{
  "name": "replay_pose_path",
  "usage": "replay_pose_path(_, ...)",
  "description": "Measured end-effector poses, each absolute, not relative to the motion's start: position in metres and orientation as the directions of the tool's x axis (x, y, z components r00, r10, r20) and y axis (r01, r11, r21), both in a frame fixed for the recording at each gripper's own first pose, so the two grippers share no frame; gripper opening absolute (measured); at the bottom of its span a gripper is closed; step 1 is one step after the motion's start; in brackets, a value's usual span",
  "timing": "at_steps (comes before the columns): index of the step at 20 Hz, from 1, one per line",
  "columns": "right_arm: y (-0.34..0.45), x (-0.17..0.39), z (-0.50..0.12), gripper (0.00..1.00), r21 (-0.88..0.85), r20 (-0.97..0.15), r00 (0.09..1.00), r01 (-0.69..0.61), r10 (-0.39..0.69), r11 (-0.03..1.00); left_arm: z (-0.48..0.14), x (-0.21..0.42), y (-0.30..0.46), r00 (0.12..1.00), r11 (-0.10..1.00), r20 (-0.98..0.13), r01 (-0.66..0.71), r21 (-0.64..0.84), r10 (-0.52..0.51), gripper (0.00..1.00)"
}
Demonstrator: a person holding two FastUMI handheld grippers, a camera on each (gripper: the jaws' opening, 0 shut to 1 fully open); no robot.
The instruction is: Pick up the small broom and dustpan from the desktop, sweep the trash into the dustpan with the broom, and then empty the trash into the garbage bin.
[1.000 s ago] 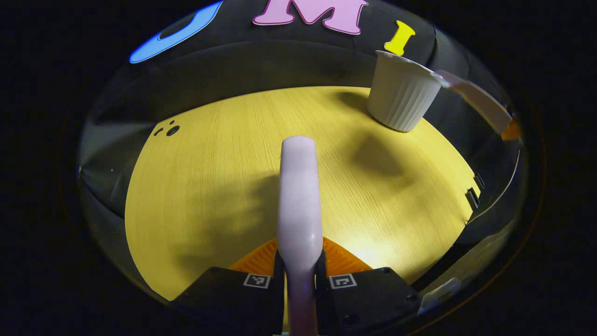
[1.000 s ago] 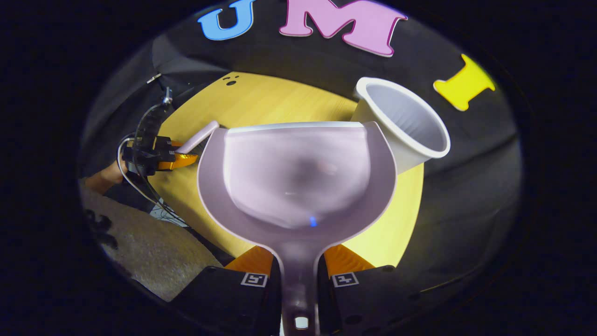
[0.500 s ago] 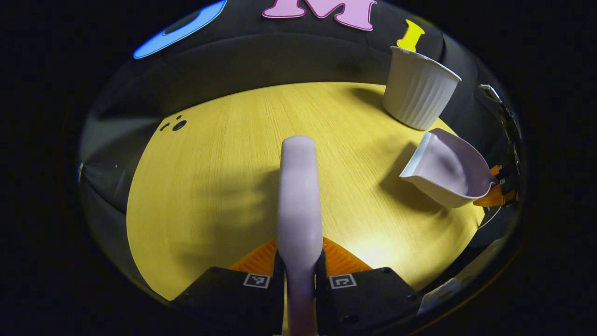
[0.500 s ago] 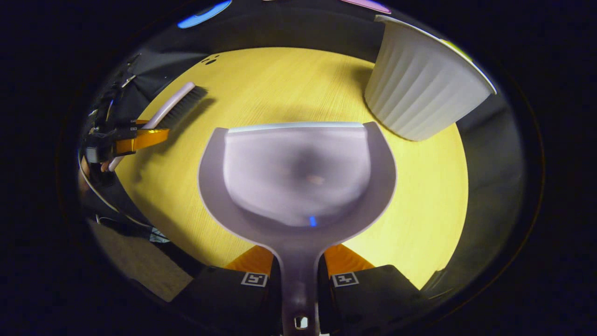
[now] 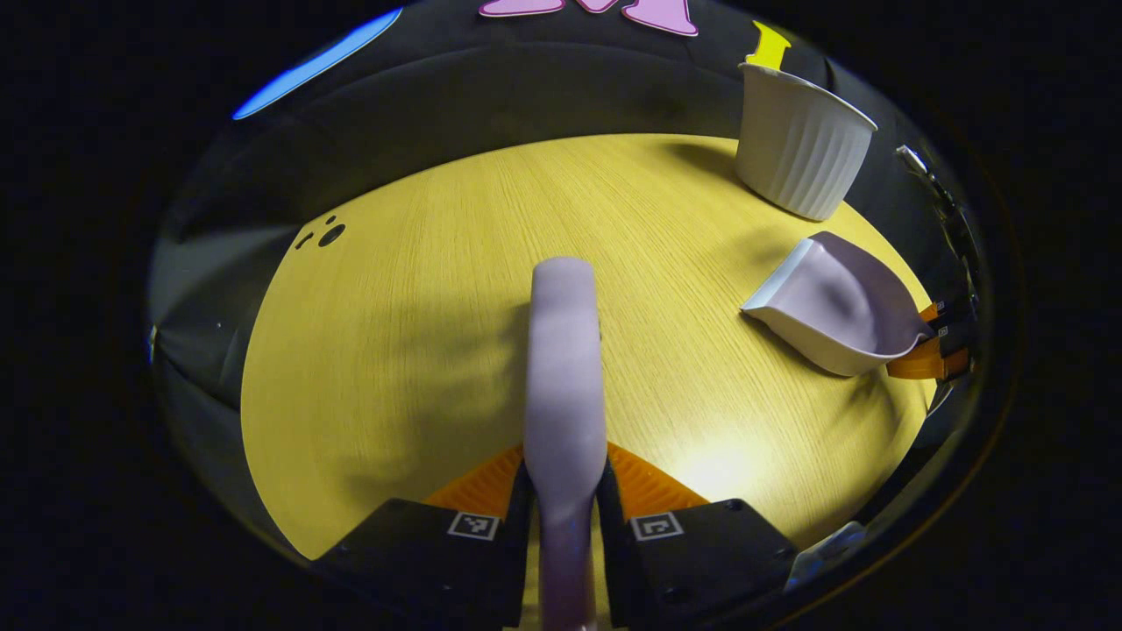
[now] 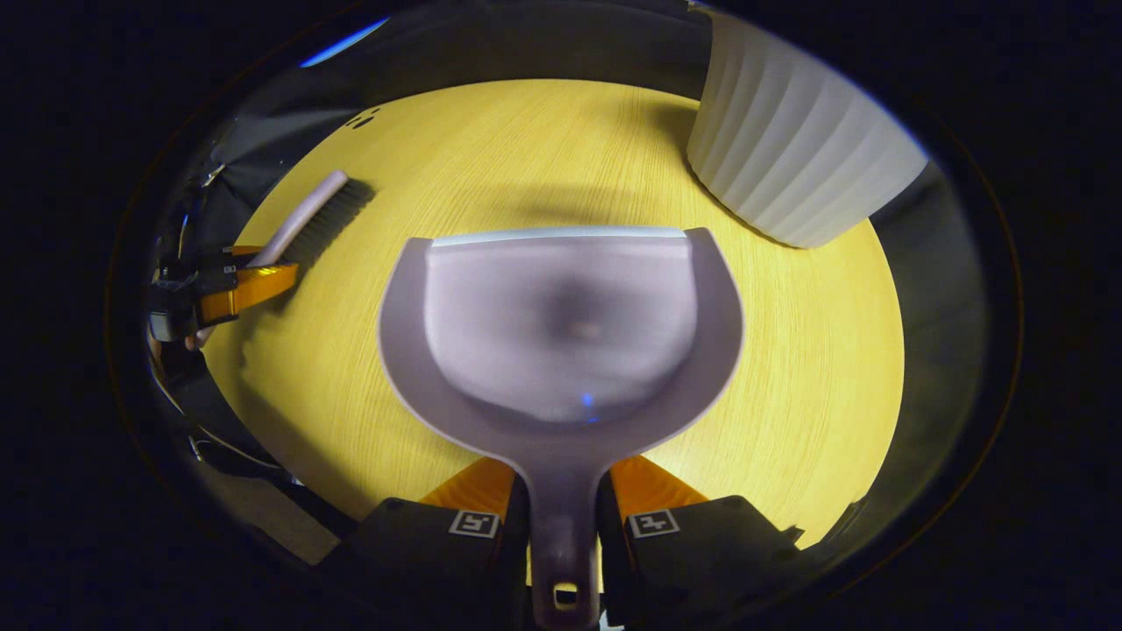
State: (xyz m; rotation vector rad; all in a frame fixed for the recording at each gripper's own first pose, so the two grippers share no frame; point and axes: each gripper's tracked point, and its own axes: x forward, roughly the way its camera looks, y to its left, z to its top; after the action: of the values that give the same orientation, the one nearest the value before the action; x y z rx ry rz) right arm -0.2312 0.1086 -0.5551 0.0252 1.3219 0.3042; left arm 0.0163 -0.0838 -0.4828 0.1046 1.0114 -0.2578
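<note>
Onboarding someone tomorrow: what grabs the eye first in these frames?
The dustpan, dead centre in the right gripper view, its handle clamped by the right gripper over the yellow desktop. Next, the ribbed white garbage bin at upper right. In the left gripper view, the broom runs up the middle, held by the left gripper.

Ahead of my broom (image 5: 565,350) the desk (image 5: 421,333) lies open to the far edge. On my right the dustpan (image 5: 833,307) and bin (image 5: 802,153) stand in the way.
</note>
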Motion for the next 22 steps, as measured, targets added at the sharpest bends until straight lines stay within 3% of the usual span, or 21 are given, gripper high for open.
replay_pose_path(3,0.107,-0.227,-0.554,0.47,0.200,-0.948,0.207,-0.205,0.242,0.958,-0.476,0.019,-0.084,0.522,0.961,-0.841,0.276,0.007,-0.144,0.49)
replay_pose_path(4,0.106,-0.227,-0.549,0.45,0.199,-0.945,0.217,-0.208,0.243,0.958,-0.473,0.018,-0.083,0.530,0.961,-0.836,0.277,0.012,-0.143,0.45)
replay_pose_path(8,0.096,-0.231,-0.520,0.42,0.193,-0.929,0.271,-0.227,0.252,0.955,-0.453,0.004,-0.078,0.567,0.964,-0.811,0.267,0.020,-0.140,0.44)
replay_pose_path(9,0.093,-0.232,-0.510,0.46,0.187,-0.923,0.291,-0.230,0.251,0.955,-0.447,0.000,-0.077,0.577,0.964,-0.805,0.266,0.023,-0.140,0.49)
replay_pose_path(10,0.092,-0.233,-0.500,0.46,0.185,-0.915,0.314,-0.229,0.252,0.956,-0.440,-0.002,-0.076,0.592,0.964,-0.794,0.263,0.031,-0.136,0.42)
replay_pose_path(11,0.093,-0.233,-0.489,0.43,0.188,-0.907,0.335,-0.225,0.257,0.956,-0.433,-0.005,-0.075,0.608,0.965,-0.784,0.259,0.041,-0.129,0.42)
replay_pose_path(17,0.103,-0.209,-0.411,0.46,0.180,-0.803,0.532,-0.212,0.267,0.961,-0.359,-0.005,-0.081,0.741,0.978,-0.655,0.209,0.013,-0.150,0.42)
replay_pose_path(22,0.112,-0.169,-0.319,0.48,0.188,-0.625,0.733,-0.192,0.268,0.963,-0.259,0.015,-0.102,0.845,0.972,-0.481,0.223,-0.078,-0.233,0.41)
